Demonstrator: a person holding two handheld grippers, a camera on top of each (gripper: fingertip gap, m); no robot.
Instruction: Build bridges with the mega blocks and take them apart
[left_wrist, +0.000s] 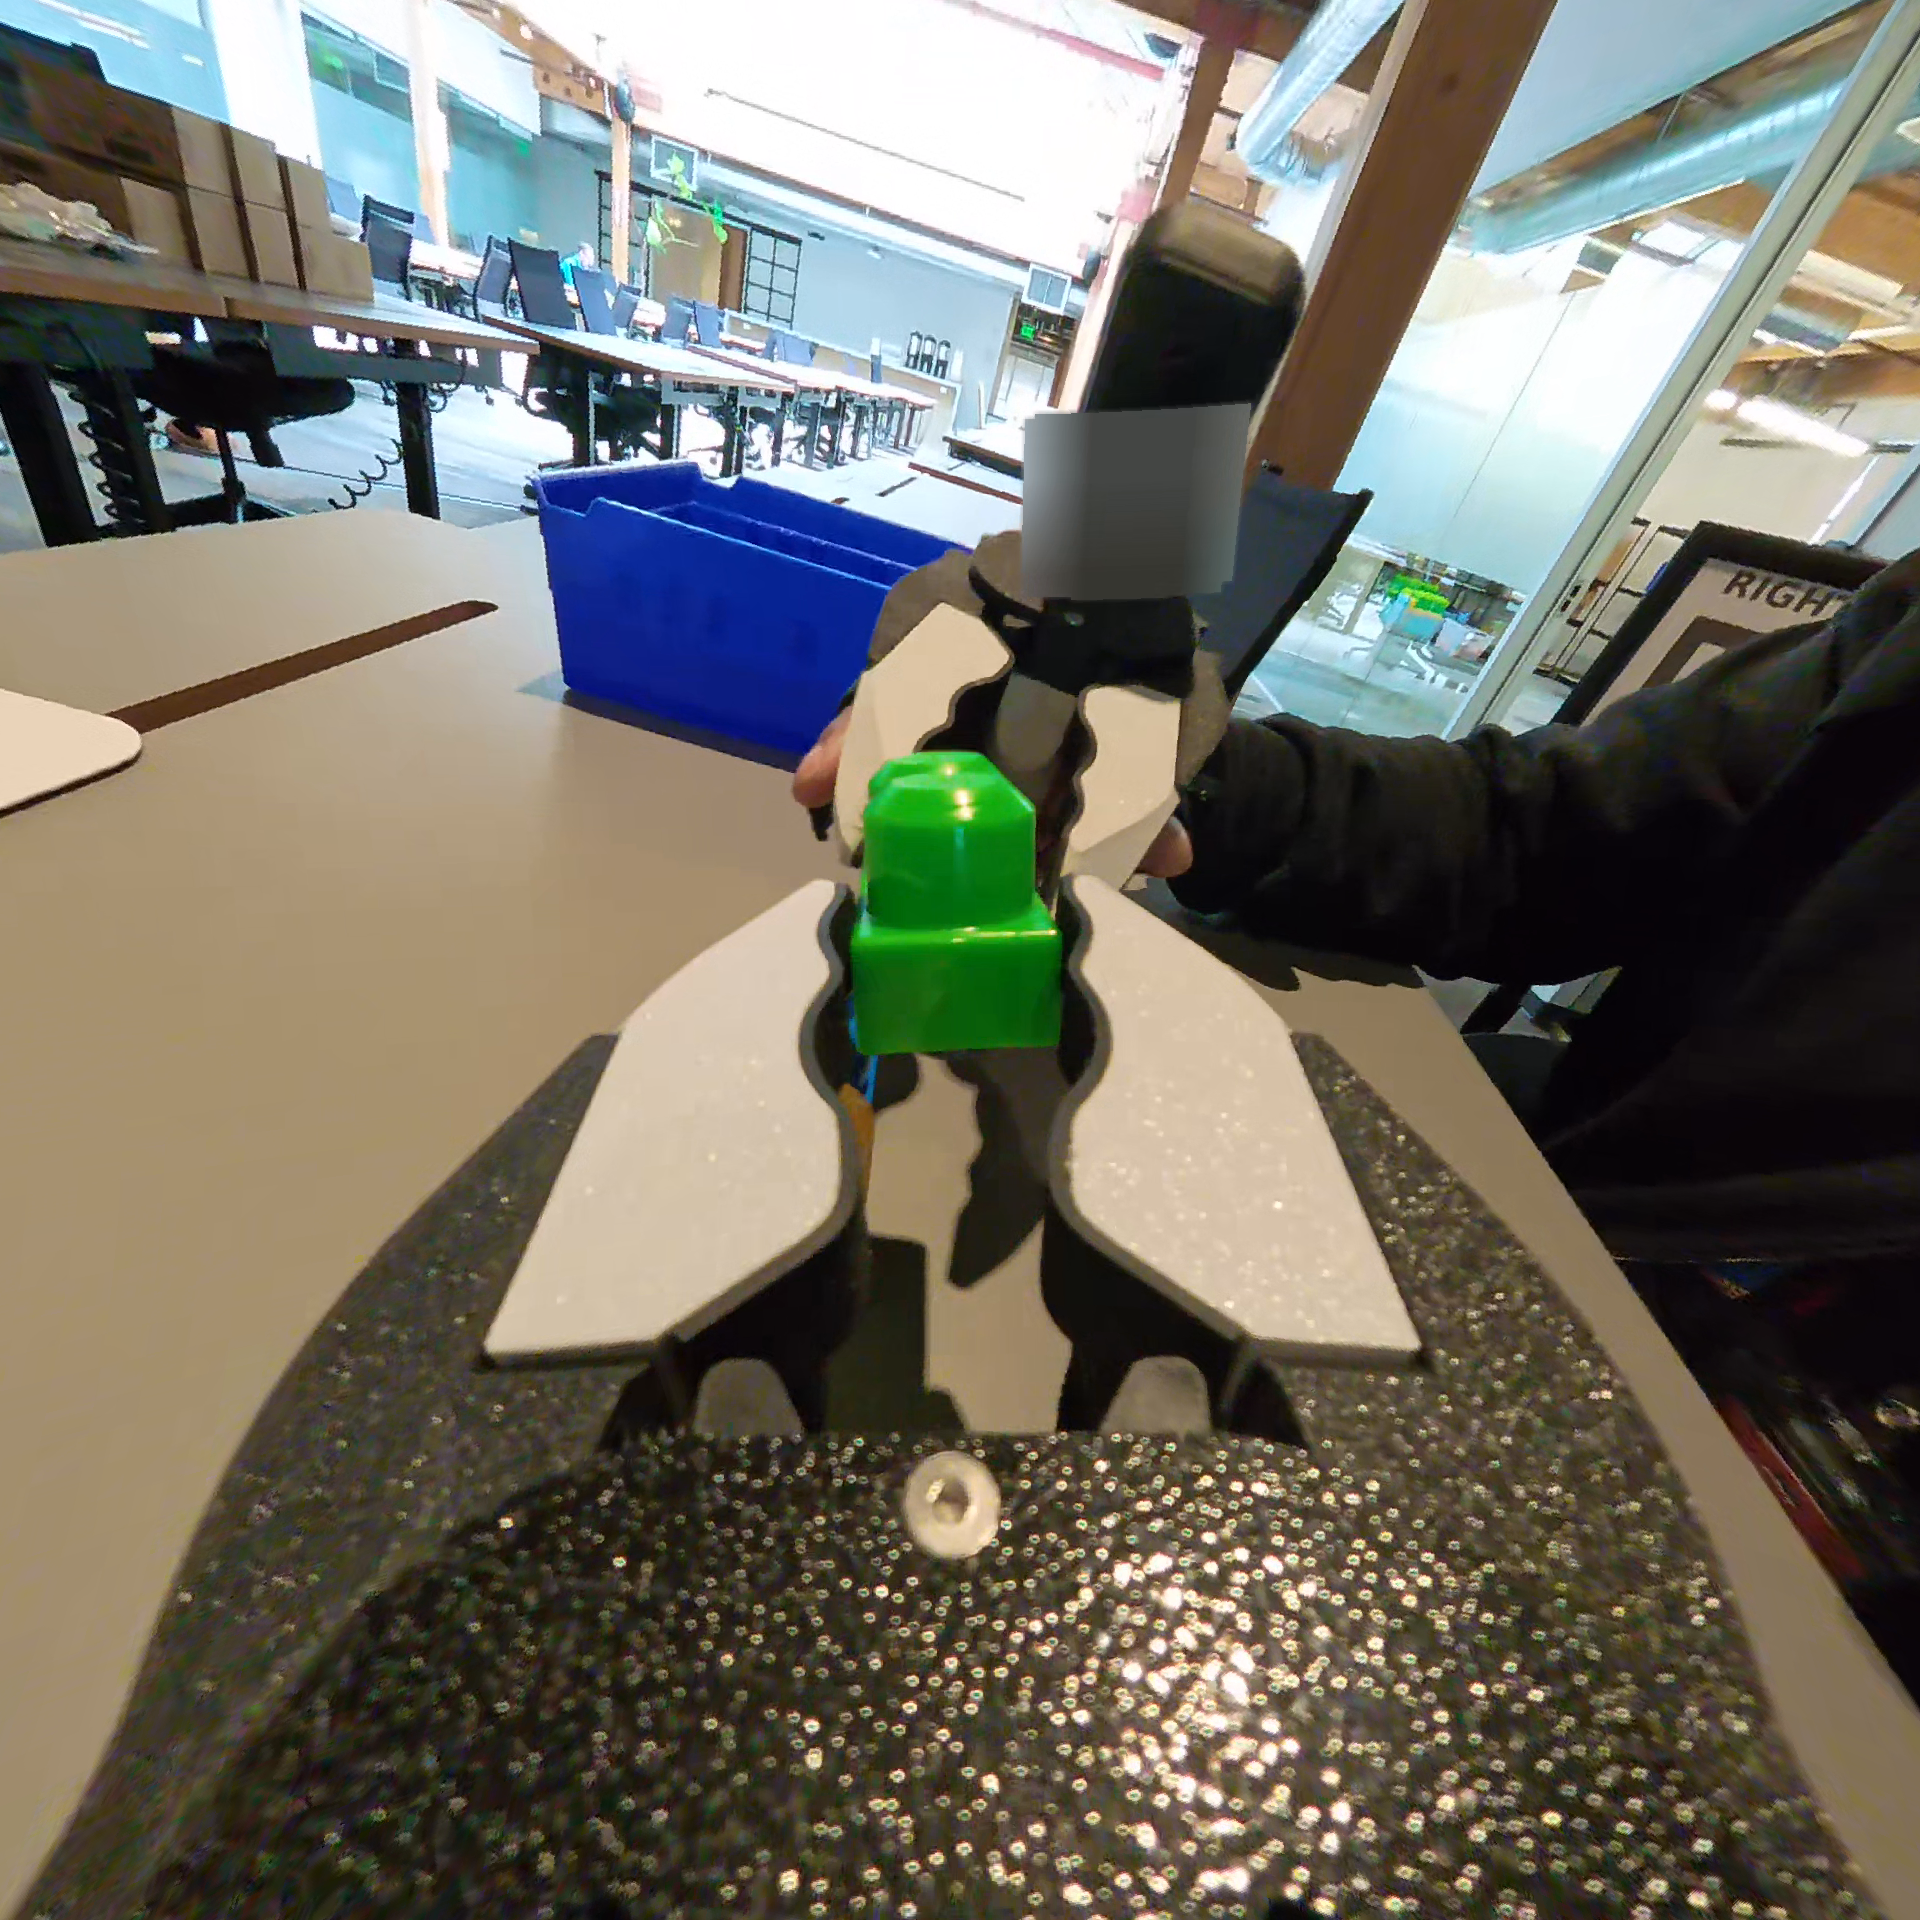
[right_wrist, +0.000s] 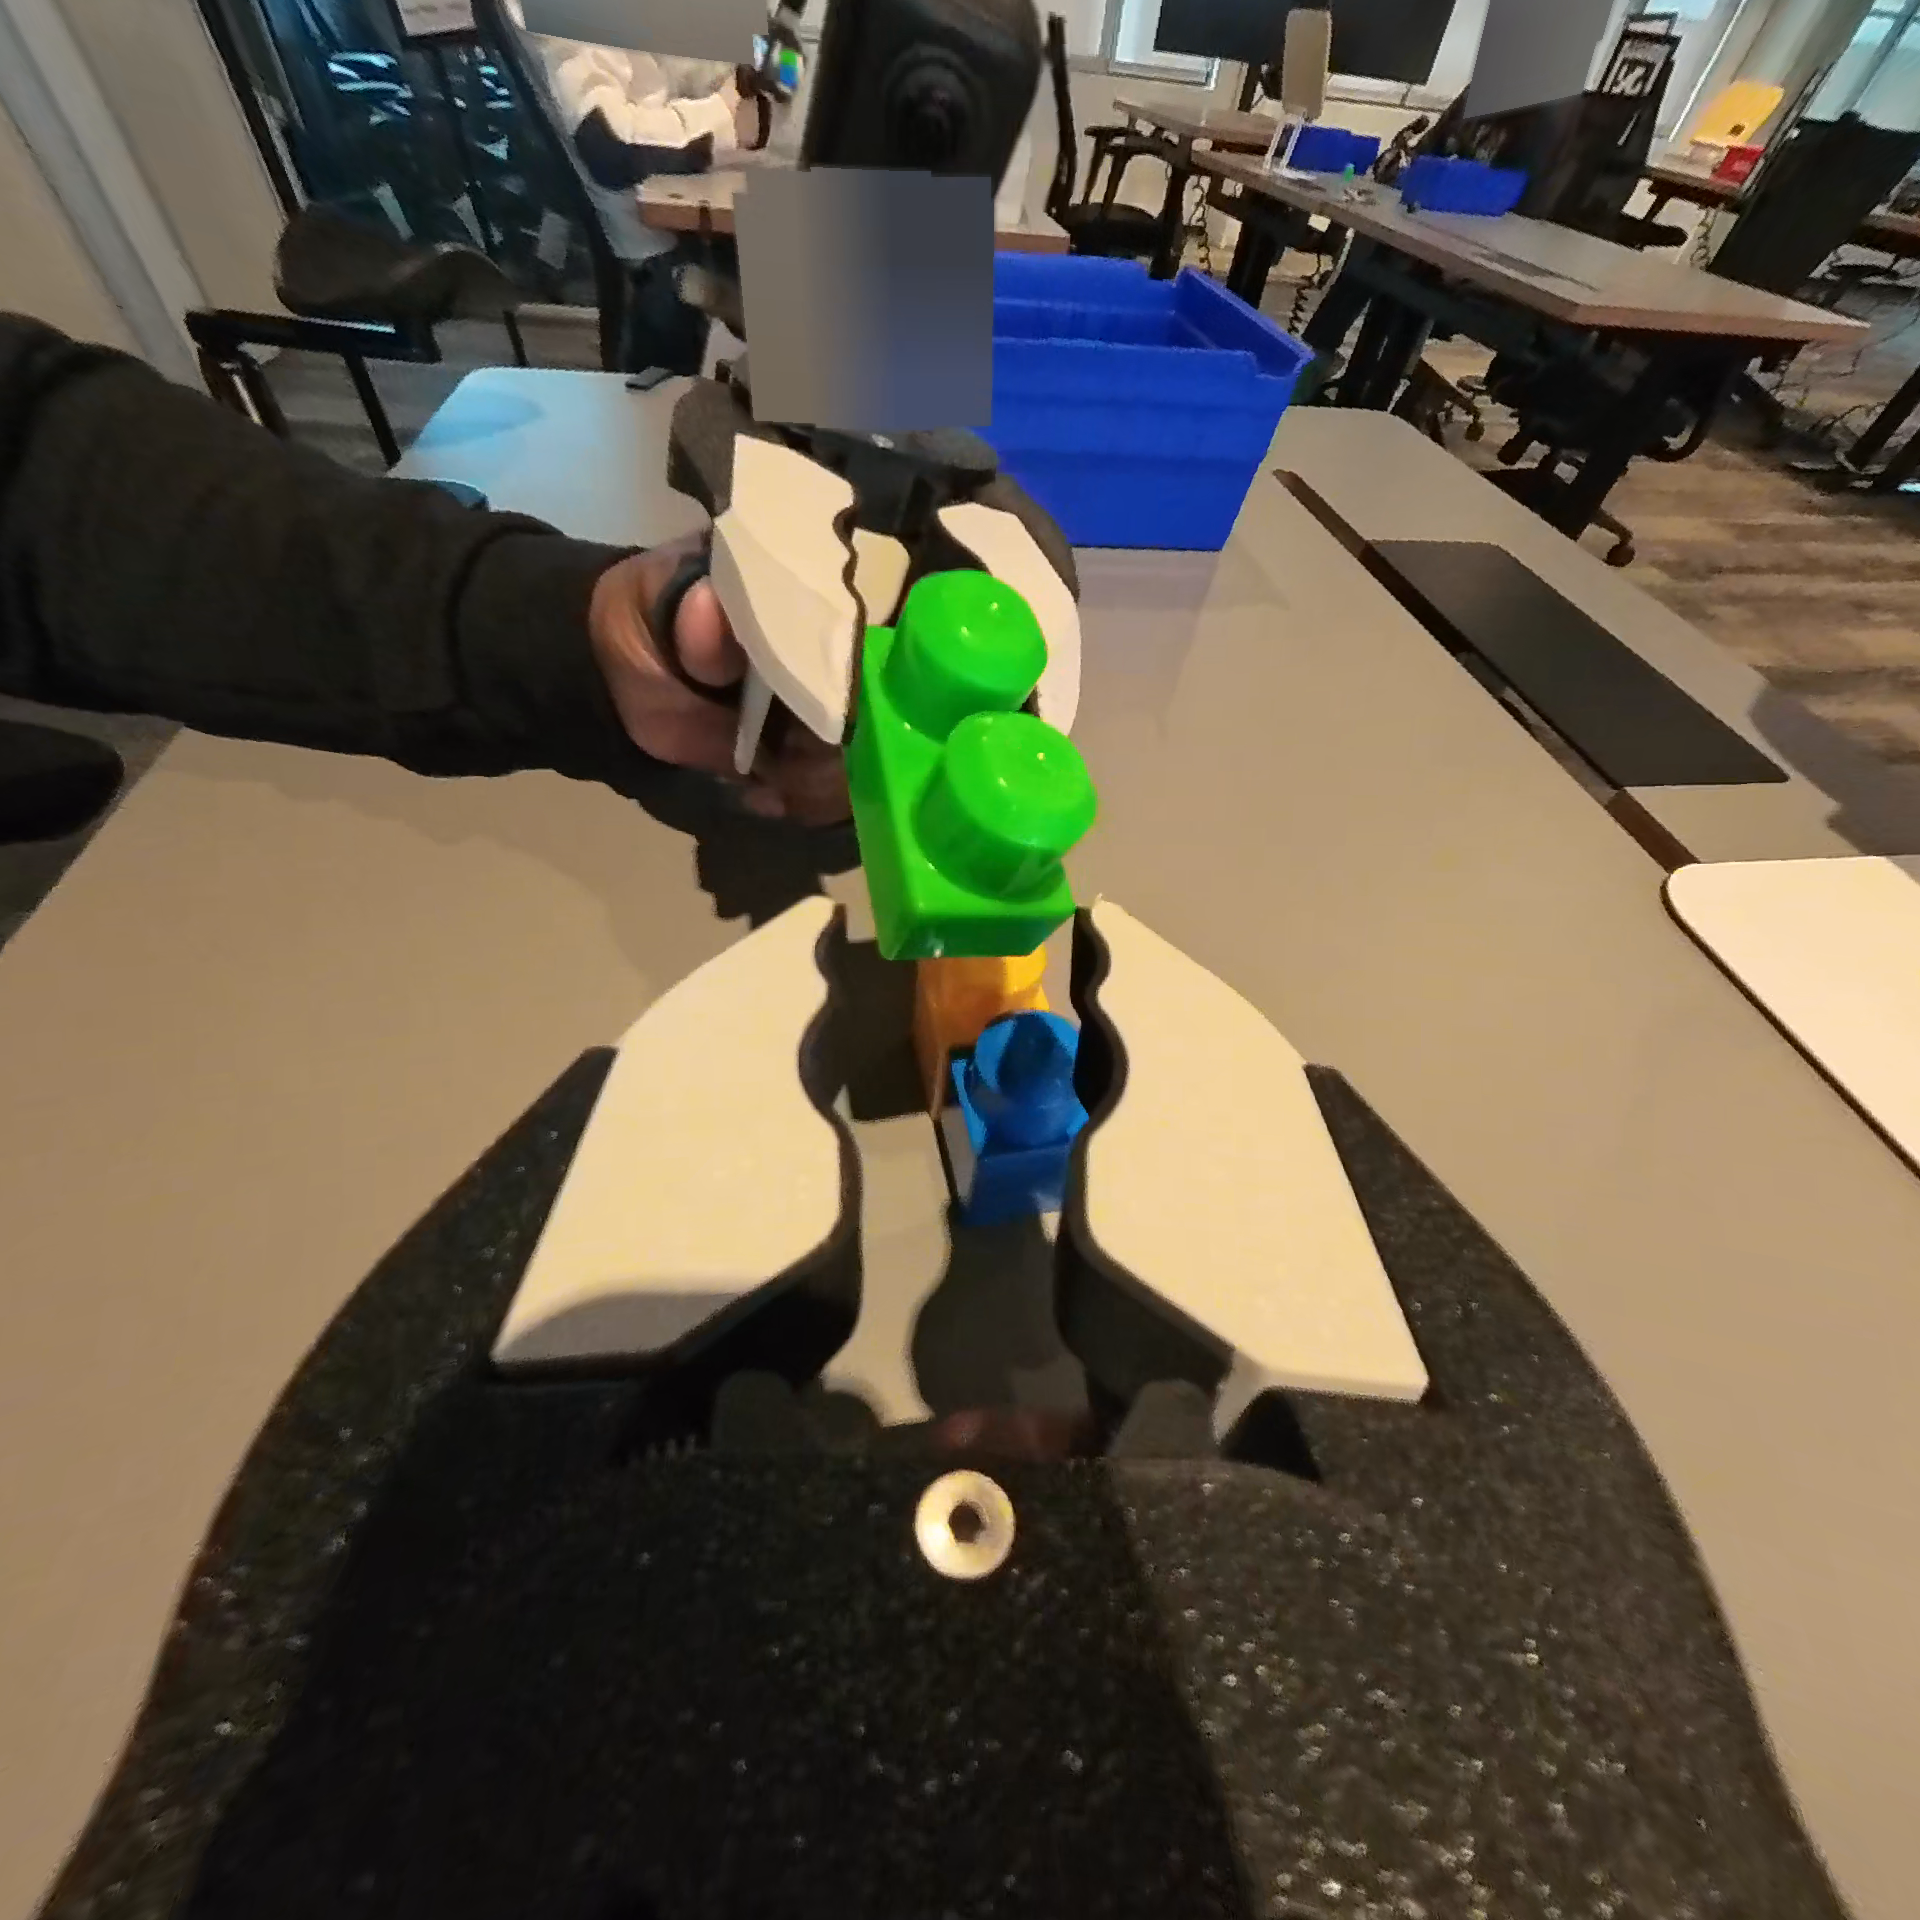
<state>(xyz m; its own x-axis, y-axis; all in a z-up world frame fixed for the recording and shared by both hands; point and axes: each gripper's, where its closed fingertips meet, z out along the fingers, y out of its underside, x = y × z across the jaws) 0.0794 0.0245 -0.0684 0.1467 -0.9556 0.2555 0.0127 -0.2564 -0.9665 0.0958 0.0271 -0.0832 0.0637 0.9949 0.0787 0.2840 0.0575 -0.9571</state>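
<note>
A green two-stud block is pinched at one end by my left gripper, which is shut on it. In the right wrist view the green block sits on an orange block, with a blue one-stud block lower and nearer the camera. My right gripper closes on the block's other end, its fingertips against both sides. The blue block lies between its fingers and is apart from the left finger. The two grippers face each other. I cannot tell whether the stack rests on the table.
The grey table spreads to the left. A blue bin stands behind the grippers and also shows in the right wrist view. A white mat lies at the right table edge. A black-sleeved arm reaches in. Less than 4 cm separates the two grippers' tips.
</note>
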